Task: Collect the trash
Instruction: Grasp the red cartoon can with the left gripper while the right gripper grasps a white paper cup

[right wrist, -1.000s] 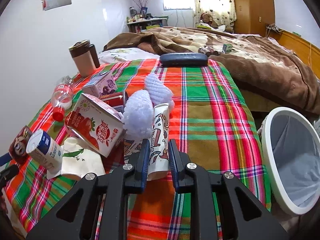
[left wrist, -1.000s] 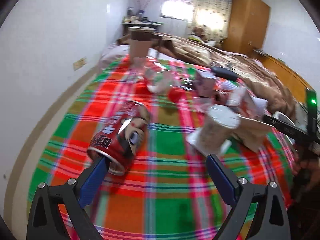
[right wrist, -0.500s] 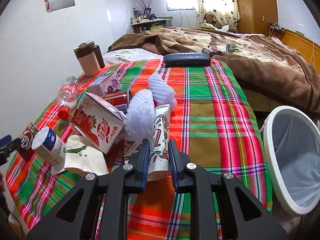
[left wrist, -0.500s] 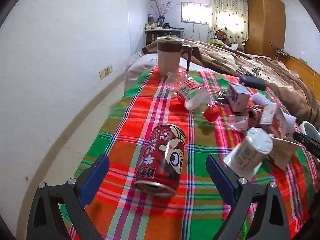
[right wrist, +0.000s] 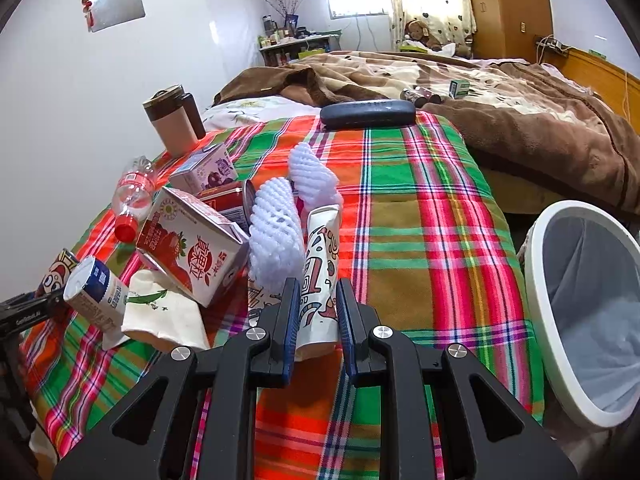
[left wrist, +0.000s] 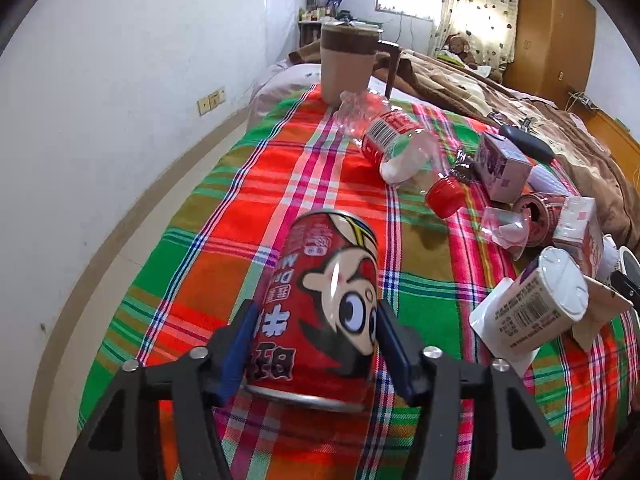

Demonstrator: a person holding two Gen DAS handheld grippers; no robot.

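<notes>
My left gripper [left wrist: 316, 320] is shut on a red cartoon can [left wrist: 324, 300] lying on the plaid cloth [left wrist: 248, 200]; its blue pads press both sides. The can also shows at the far left of the right wrist view [right wrist: 56, 272]. My right gripper [right wrist: 316, 300] is shut on a flattened patterned paper cup [right wrist: 320, 256] at the near edge of a trash pile. A white bin [right wrist: 588, 320] with a liner stands to the right, beside the bed.
The pile holds a strawberry milk carton [right wrist: 188, 248], a small white yogurt bottle [left wrist: 532, 312], a plastic bottle with red cap [left wrist: 400, 148], a purple carton [left wrist: 504, 164], white foam nets [right wrist: 276, 232] and a paper bag [right wrist: 160, 312]. A brown mug [left wrist: 348, 64] and dark case [right wrist: 368, 114] sit farther back.
My left gripper swung to centre on the red can, moved forward around it and closed on its sides. The right gripper stays shut on the paper cup, nearly still.
</notes>
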